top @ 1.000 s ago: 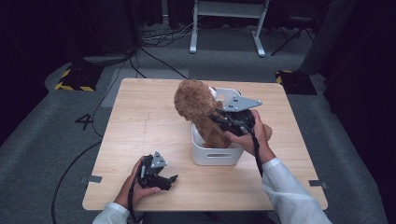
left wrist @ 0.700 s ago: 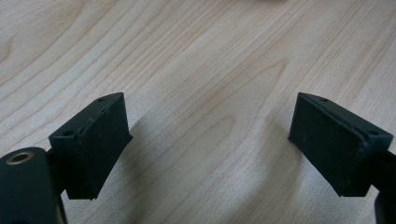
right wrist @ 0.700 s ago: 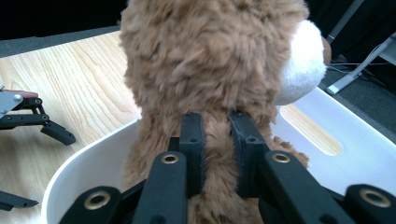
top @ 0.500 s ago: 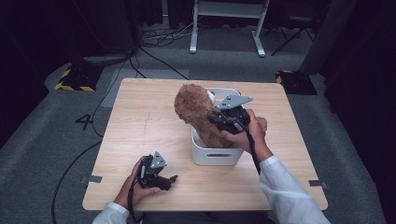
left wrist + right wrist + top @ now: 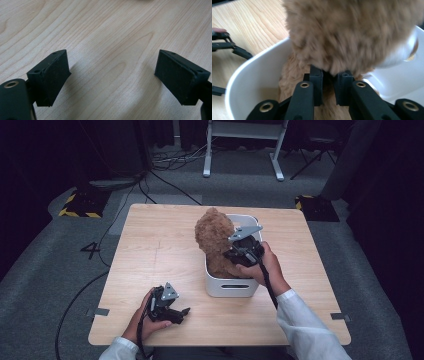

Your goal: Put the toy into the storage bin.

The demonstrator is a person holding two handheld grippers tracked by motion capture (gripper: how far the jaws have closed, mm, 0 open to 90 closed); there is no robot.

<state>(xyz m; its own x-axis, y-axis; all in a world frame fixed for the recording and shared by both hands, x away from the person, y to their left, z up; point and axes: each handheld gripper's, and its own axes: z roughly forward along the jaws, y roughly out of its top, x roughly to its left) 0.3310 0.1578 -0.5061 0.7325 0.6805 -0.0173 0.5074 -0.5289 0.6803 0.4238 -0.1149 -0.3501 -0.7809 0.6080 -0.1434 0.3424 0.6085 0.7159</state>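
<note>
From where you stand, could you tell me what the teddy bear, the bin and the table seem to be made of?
Teddy bear: brown plush, going by its shaggy matte pile. Bin: probably plastic; smooth white walls, rounded corners, moulded handle slot. Table: light wood or wood-look laminate, with visible grain.

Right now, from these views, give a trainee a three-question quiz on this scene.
1. True or false: the left gripper holds the plush toy.
2. What is the right gripper shut on?
3. Where is the toy's lower part: A, on the bare table; B, inside the white bin; C, on the floor?

Key: 1 false, its jaws stand open over the table. 2 the plush toy. 3 B.
</note>
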